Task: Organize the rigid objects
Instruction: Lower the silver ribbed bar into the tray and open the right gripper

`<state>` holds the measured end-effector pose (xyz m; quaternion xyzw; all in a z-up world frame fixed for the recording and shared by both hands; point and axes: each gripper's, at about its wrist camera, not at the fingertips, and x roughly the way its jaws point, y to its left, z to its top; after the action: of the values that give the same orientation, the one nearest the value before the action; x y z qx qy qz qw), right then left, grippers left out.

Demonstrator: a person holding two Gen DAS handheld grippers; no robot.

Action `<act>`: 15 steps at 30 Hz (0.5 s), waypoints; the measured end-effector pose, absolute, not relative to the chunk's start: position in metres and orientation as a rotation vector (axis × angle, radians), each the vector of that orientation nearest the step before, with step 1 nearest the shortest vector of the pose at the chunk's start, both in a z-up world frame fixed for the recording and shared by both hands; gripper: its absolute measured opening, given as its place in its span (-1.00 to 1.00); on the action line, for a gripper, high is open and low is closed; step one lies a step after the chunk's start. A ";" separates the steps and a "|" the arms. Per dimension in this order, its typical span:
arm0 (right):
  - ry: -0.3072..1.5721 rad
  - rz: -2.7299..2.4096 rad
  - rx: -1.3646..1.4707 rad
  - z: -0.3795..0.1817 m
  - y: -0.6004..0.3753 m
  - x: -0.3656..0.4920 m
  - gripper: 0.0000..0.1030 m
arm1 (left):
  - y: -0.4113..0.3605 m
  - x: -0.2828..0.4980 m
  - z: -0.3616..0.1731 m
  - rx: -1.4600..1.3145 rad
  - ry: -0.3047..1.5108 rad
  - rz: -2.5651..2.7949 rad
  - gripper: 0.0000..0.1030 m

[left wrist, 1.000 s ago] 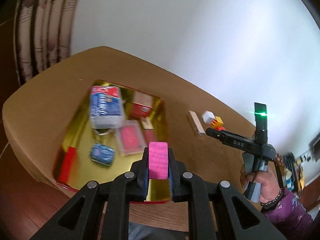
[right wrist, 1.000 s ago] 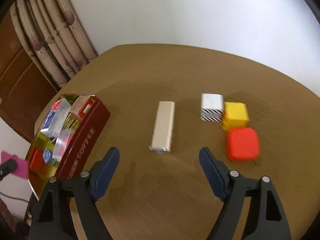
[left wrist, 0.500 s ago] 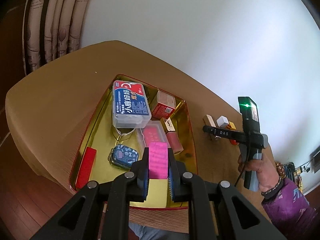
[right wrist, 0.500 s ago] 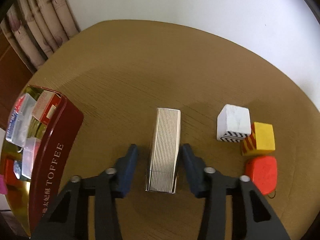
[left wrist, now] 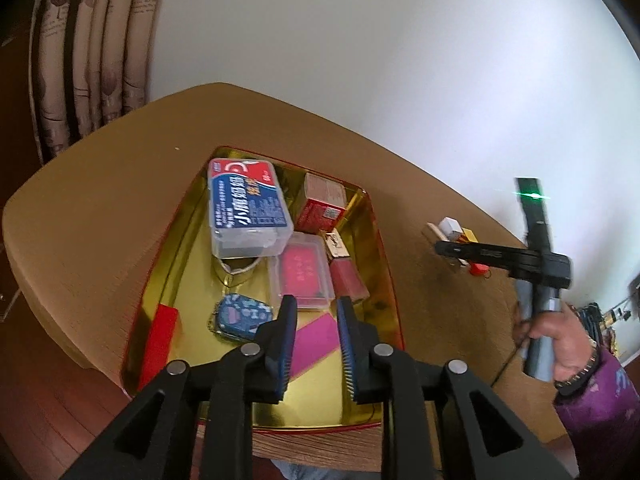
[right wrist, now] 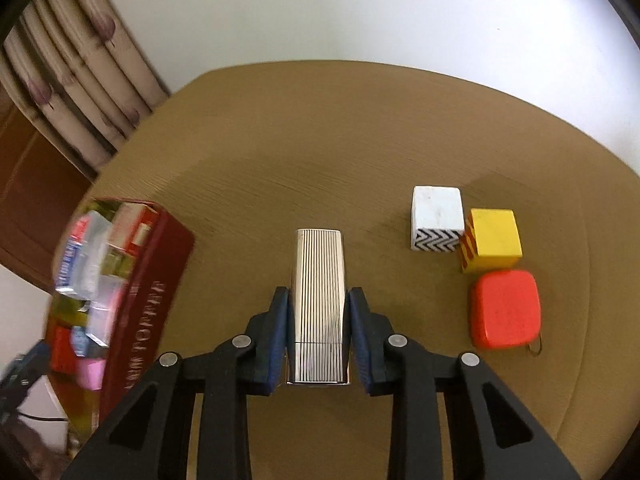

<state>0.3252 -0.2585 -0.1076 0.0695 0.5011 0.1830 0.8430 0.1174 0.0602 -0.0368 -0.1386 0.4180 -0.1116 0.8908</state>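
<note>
My left gripper point(left wrist: 317, 304) hangs over the near end of the gold-lined toffee tin point(left wrist: 188, 248), and its jaws are opening. The pink block point(left wrist: 316, 338) lies flat on the tin floor below them, free of the pads. In the right wrist view my right gripper point(right wrist: 319, 294) is closing on a ribbed silver case point(right wrist: 320, 280), and both blue pads press its long sides. The left wrist view shows that gripper from the side, held by a hand point(left wrist: 560, 340) on the right, with its tips by the case point(left wrist: 434, 230).
The tin holds a blue-and-white plastic box point(left wrist: 248, 204), a red carton point(left wrist: 322, 208), a clear case point(left wrist: 302, 276), a patterned pouch point(left wrist: 240, 314) and a red block point(left wrist: 160, 340). A white zigzag cube point(right wrist: 436, 216), a yellow cube point(right wrist: 492, 238) and a red rounded piece point(right wrist: 506, 308) sit right of the case.
The left jaws have spread and let go of the pink block, which now lies in the tin. The right jaws, wide apart a second ago, have come in against the ribbed case.
</note>
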 end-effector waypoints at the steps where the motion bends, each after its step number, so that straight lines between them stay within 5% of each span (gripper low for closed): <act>1: 1.052 0.392 0.156 -0.103 -0.259 0.322 -0.46 | 0.062 0.117 -0.037 -0.292 0.865 -0.226 -0.56; 15: 0.980 0.681 0.221 -0.024 -0.174 0.267 -0.46 | 0.108 0.094 -0.011 -0.369 0.679 0.060 -0.16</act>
<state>0.2666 -0.1738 -0.0236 0.1037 0.4604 0.3201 0.8214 0.0944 0.1082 -0.0110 -0.1799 0.3310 0.0294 0.9259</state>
